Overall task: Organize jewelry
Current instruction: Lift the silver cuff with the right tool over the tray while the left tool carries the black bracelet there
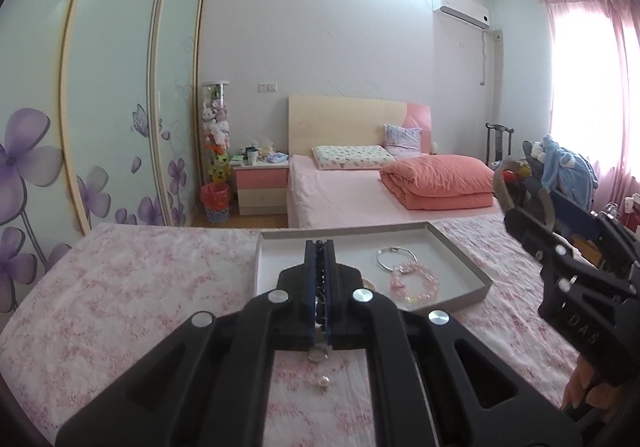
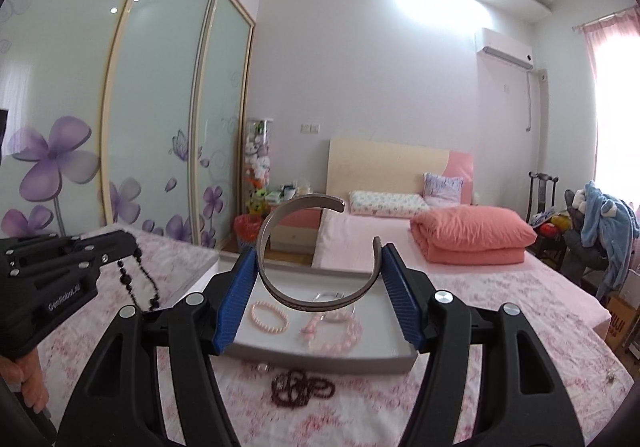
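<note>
My left gripper (image 1: 319, 247) is shut on a black bead necklace (image 1: 319, 275), held above the near edge of the grey tray (image 1: 460, 259); in the right wrist view the necklace (image 2: 142, 279) hangs from it at left. My right gripper (image 2: 318, 259) is shut on a silver open cuff bangle (image 2: 304, 247), held above the tray (image 2: 360, 361); it shows at right in the left wrist view (image 1: 516, 203). In the tray lie a silver bangle (image 1: 396, 258), a pink crystal bracelet (image 1: 416, 281) and a pink pearl bracelet (image 2: 269, 317).
On the floral cloth (image 1: 120, 307) before the tray lie a dark red bead bracelet (image 2: 300, 389), a ring (image 1: 318, 355) and a small pearl piece (image 1: 322, 381). A bed with an orange quilt (image 1: 436, 179) stands behind. Wardrobe doors (image 1: 100, 107) are left.
</note>
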`<state>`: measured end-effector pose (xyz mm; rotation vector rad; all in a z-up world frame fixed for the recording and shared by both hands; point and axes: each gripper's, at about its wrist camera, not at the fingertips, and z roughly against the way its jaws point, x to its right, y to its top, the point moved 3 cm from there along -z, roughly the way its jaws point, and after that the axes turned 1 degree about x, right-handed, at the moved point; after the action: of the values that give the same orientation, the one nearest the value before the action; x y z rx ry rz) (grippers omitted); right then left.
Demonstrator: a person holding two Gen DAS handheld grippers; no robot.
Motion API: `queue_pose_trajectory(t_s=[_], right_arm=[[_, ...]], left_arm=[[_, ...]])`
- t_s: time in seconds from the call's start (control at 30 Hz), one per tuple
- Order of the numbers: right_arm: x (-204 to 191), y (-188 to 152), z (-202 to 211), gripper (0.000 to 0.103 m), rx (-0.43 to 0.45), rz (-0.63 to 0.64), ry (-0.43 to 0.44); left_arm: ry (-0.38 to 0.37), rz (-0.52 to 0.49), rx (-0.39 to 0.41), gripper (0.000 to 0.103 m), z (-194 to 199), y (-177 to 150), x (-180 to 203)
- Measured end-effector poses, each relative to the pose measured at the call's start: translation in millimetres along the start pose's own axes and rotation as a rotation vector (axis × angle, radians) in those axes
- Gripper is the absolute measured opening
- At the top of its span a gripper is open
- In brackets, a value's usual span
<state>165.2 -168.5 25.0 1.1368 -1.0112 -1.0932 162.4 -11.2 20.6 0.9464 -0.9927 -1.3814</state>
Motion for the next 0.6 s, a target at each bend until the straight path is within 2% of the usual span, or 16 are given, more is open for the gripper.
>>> queue_pose_trajectory(t_s=[0.27,0.6], right_arm=[[5,3,-21,0.064,0.038,-0.017,-0.025],[8,-9,-55,0.064,-0.012,-0.010,-0.016]], left_arm=[[0.047,-0.008,0.014,0.005,-18,9,1],[0.052,-0.005,-0.013,0.005,-60,12,2]])
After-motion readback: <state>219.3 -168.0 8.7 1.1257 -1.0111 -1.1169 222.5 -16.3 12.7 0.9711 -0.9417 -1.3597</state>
